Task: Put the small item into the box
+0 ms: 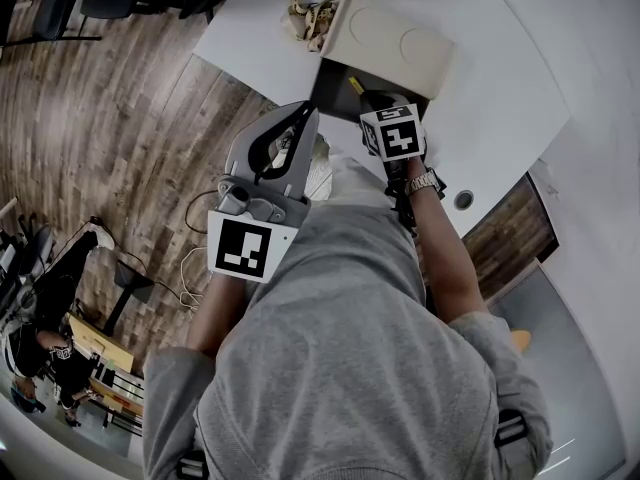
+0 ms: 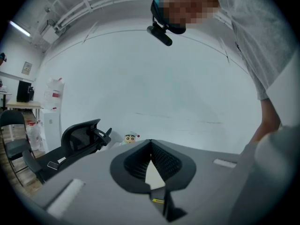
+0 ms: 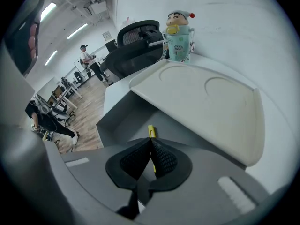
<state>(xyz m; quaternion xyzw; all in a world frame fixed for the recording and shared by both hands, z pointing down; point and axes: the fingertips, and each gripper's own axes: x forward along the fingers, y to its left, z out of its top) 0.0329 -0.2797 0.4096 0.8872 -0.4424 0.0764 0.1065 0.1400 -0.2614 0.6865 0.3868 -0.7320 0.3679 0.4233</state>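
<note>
Box (image 1: 335, 88) gapes at the desk's (image 1: 500, 98) near edge, so the right gripper (image 3: 151, 142) hangs over it, pinching a yellow item (image 3: 151, 130). Left gripper (image 2: 150, 145) is clamped on nothing and held clear.

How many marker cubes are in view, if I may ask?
2. One marker cube is on the left gripper, left of centre; the other on the right gripper, beside the open box.

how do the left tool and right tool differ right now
The right tool is shut on a yellow item; the left tool is shut on nothing. The right tool points into the open box; the left tool points away, at a bare wall. Both have dark ribbed pads.
</note>
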